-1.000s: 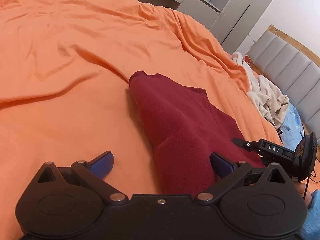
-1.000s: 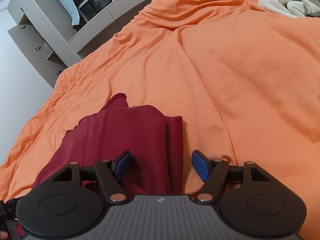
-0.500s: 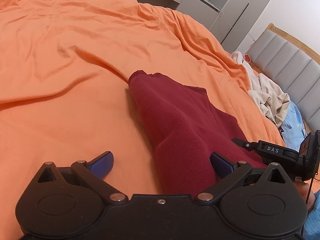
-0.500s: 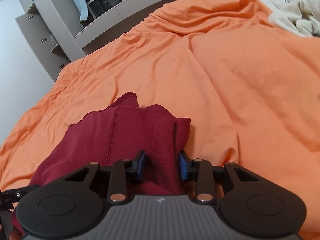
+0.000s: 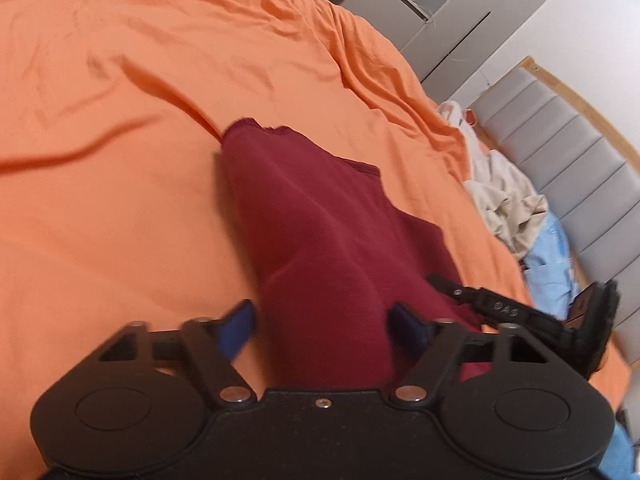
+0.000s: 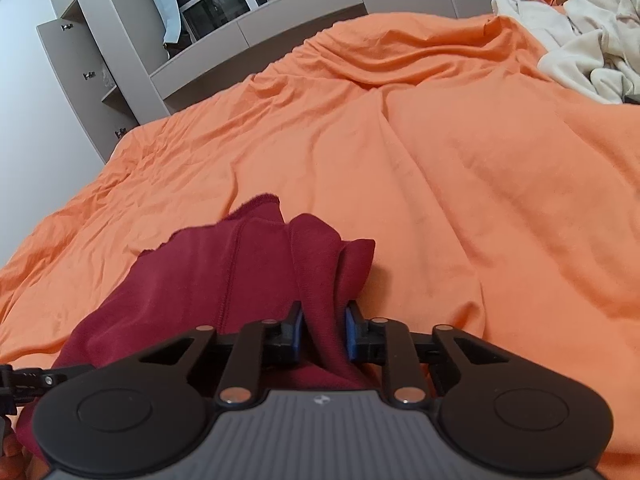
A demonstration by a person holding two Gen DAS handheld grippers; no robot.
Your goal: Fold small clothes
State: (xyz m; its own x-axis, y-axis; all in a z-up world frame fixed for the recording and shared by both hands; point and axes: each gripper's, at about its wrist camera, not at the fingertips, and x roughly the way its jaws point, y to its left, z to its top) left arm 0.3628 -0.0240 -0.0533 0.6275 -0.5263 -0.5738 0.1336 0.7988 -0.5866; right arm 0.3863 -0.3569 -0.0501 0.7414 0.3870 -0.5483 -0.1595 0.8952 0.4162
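1. One orange bed sheet (image 5: 120, 200) covers the bed.
2. Near middle, the dark red garment (image 5: 320, 240) lies bunched on it.
3. Far right sits a cream clothes heap (image 6: 580, 52).
4. Right claw (image 6: 323, 334), jaws closing, pinches a garment fold.
5. Left claw (image 5: 320, 320), jaws closing, straddles the garment; its pads are not yet pressing.

Setting: home bedroom.
Bed: covered edge to edge by rumpled orange cotton sheet (image 6: 460, 184).
Headboard: grey padded panels in light wooden frame (image 5: 580, 152).
Storage: grey wall unit of drawers and open shelves (image 6: 132, 56), set past foot of bed.
Laundry: loose heap of cream garments (image 6: 580, 56) beside headboard; pale blue fabric (image 5: 556, 256) adjoining.
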